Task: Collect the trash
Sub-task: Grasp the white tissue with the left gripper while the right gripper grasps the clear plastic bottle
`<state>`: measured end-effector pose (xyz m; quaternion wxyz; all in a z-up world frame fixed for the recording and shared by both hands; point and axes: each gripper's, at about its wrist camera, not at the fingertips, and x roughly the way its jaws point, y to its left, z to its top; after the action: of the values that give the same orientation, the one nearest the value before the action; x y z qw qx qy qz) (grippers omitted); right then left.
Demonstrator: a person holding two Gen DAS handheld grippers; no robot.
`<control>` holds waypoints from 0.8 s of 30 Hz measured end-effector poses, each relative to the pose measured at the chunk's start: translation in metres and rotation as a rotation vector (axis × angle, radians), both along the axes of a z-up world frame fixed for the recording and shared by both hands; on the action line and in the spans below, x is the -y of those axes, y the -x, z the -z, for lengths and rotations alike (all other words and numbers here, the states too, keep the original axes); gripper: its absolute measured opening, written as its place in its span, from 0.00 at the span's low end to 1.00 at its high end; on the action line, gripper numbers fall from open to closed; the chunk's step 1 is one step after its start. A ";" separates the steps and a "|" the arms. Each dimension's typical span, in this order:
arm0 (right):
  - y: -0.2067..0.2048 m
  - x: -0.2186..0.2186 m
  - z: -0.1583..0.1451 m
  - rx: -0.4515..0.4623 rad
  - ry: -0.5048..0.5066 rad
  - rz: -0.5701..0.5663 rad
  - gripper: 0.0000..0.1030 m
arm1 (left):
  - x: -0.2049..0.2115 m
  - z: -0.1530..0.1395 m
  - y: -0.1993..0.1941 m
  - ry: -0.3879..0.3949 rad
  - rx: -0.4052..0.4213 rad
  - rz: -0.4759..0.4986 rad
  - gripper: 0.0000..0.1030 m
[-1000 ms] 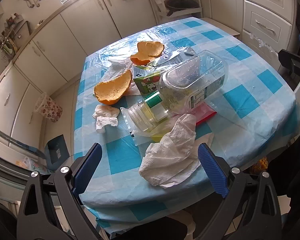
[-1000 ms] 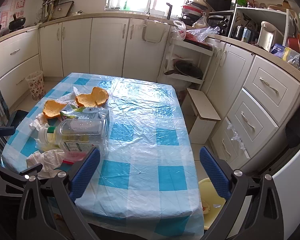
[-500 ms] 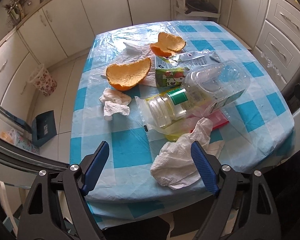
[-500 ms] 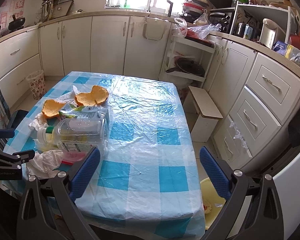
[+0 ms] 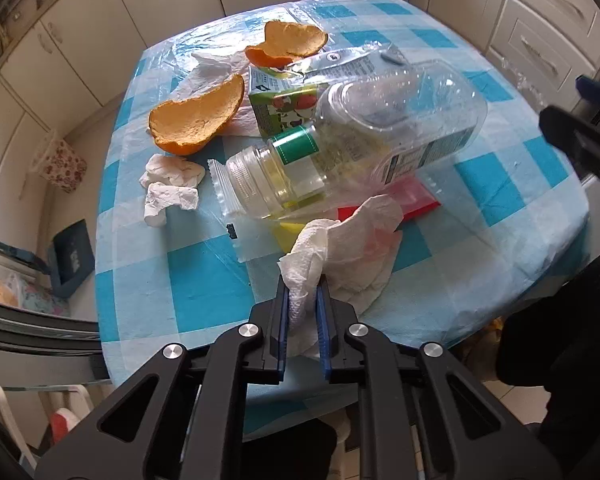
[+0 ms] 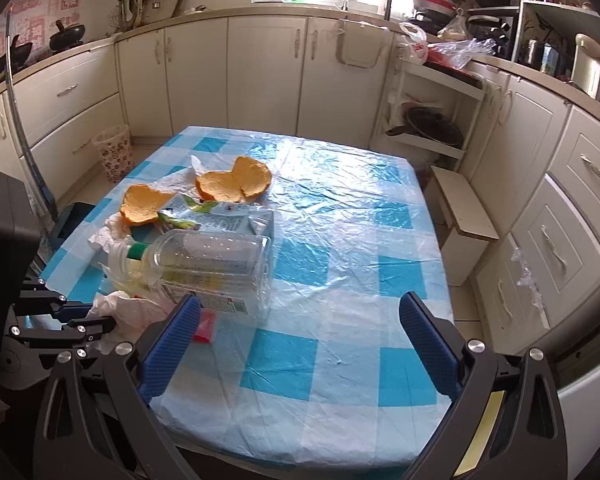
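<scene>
Your left gripper (image 5: 303, 292) has just been closing and now pinches a fold of the big crumpled paper towel (image 5: 352, 248) at the table's near edge; the pads press the paper from both sides. Your right gripper (image 6: 300, 340) is spread wide with nothing between its 2 blue pads, hovering over bare tablecloth (image 6: 340, 240). Trash count on the table, left wrist view: 1 big paper towel, gripped; 2 small tissue wads (image 5: 172, 184) at 10 o'clock from it, touching each other; 1 clear plastic bottle (image 5: 372, 136) lying on its side at 12 o'clock, mouth toward 9 o'clock; 1 green juice carton (image 5: 280, 104) just behind the bottle, touching it; 2 orange peel pieces, 1 (image 5: 196, 120) at 11 o'clock and 1 (image 5: 284, 42) farther back at 12 o'clock; 1 clear zip bag (image 5: 240, 236) under the bottle's neck; 1 red wrapper (image 5: 416, 200) and 1 yellow scrap (image 5: 288, 232) poking out beneath the bottle; 1 more white tissue (image 5: 208, 68) behind the peels. 1 patterned bin (image 5: 62, 164) stands on the floor at 9 o'clock, well apart from the table.
</scene>
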<state>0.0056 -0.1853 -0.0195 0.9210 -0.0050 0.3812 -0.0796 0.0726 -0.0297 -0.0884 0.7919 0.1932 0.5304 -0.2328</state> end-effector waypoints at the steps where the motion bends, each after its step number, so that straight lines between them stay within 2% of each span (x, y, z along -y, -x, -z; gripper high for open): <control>1: -0.003 0.000 0.000 0.006 -0.015 -0.035 0.93 | -0.003 -0.003 -0.002 0.016 0.001 -0.009 0.11; 4: -0.019 -0.006 0.001 -0.006 -0.011 -0.178 0.93 | -0.016 -0.013 -0.010 0.066 0.004 -0.050 0.11; 9: -0.049 -0.038 0.002 -0.036 0.201 -0.489 0.93 | -0.031 -0.025 -0.017 0.117 0.021 -0.094 0.11; 13: -0.071 -0.055 0.009 -0.116 0.226 -0.640 0.93 | -0.042 -0.032 -0.025 0.144 0.036 -0.137 0.11; 16: -0.082 -0.060 0.020 -0.190 0.209 -0.710 0.91 | -0.050 -0.036 -0.031 0.160 0.045 -0.173 0.11; 18: -0.087 -0.063 0.029 -0.258 0.189 -0.742 0.70 | -0.057 -0.039 -0.035 0.173 0.050 -0.199 0.11; 19: -0.087 -0.063 0.032 -0.279 0.186 -0.746 0.69 | -0.059 -0.040 -0.037 0.178 0.051 -0.212 0.11; 21: -0.085 -0.061 0.035 -0.277 0.188 -0.738 0.63 | -0.066 -0.042 -0.040 0.191 0.052 -0.241 0.11; 24: -0.083 -0.050 0.031 -0.266 0.108 -0.694 0.60 | -0.074 -0.045 -0.043 0.213 0.058 -0.277 0.11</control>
<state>0.0882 -0.1352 -0.0509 0.8340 -0.1928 0.4685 0.2186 0.1158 0.0440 -0.0431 0.8475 0.0397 0.5011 -0.1705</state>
